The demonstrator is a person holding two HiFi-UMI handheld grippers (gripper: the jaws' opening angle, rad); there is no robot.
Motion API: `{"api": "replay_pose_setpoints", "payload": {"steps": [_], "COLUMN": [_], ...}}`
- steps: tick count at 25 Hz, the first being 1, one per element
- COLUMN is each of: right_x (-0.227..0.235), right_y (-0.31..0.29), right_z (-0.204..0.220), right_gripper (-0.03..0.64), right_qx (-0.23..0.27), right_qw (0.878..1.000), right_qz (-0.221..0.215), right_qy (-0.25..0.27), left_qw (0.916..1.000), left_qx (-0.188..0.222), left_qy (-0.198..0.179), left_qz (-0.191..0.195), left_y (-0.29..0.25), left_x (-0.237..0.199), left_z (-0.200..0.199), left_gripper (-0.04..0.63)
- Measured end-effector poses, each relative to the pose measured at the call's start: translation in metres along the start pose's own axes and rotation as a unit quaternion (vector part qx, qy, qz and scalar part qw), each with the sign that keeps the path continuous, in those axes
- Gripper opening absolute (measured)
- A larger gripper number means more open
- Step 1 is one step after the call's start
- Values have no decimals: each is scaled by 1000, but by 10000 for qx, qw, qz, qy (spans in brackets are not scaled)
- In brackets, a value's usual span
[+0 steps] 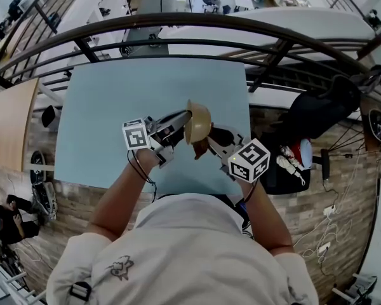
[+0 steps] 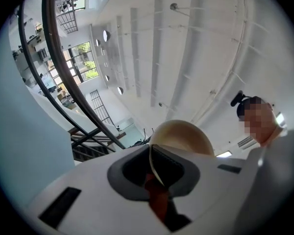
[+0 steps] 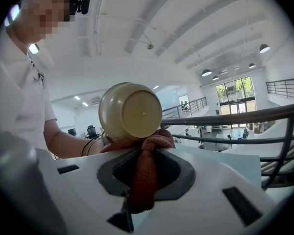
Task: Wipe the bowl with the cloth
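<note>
The left gripper [image 2: 154,169] grips the bowl's [image 3: 130,110] rim, base facing the right gripper [image 3: 143,176], whose jaws pinch the cloth [image 3: 157,142], touching the bowl's lower wall.

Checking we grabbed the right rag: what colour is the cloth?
Reddish-brown cloth; the right gripper view shows it best.

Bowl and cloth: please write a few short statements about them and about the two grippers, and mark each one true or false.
The left gripper is shut on the rim of the bowl. True.
The bowl stands on the table. False: it is held up above the table.
The right gripper is shut on a reddish-brown cloth. True.
The cloth lies spread flat on the table. False: it is bunched between the right gripper's fingers, next to the bowl.
In the right gripper view the bowl shows its inside. False: its base faces that camera.
</note>
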State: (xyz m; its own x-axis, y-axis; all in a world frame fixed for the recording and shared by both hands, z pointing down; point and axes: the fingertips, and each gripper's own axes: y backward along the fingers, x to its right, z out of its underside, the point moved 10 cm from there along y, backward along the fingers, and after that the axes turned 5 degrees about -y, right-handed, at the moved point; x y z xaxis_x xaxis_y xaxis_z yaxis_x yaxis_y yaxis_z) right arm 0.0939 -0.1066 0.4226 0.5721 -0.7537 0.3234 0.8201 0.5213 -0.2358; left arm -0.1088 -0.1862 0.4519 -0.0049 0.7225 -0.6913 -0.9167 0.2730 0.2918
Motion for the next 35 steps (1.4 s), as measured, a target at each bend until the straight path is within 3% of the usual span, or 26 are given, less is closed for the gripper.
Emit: {"api": "replay_pose_setpoints", "payload": {"steps": [5, 12, 19, 24, 35], "right_x": [2, 6, 26, 50, 65], "right_y": [8, 24, 40, 45, 47], "right_z": [16, 15, 4, -5, 10], "right_gripper": [71, 71, 71, 71, 71], "right_qx": [-70, -35, 60, 184, 121], "right_qw": [9996, 9995, 9997, 9971, 9919], "right_qz": [-106, -94, 219, 729, 1255], "right_qy": [-243, -298, -103, -82, -182], "left_qw": [9959, 9786, 9597, 9420, 9088], "left_qx": [-56, -611, -1362, -1919, -2256], "left_qy": [-12, -464, -1015, -1378, -1501], "left_qz": [-899, -1907, -2237, -2384, -3172], "left_y": [5, 10, 7, 6, 14], "left_x": [-22, -38, -35, -28, -29], "left_z": [3, 14, 27, 37, 49], "left_gripper": [26, 26, 25, 21, 21]}}
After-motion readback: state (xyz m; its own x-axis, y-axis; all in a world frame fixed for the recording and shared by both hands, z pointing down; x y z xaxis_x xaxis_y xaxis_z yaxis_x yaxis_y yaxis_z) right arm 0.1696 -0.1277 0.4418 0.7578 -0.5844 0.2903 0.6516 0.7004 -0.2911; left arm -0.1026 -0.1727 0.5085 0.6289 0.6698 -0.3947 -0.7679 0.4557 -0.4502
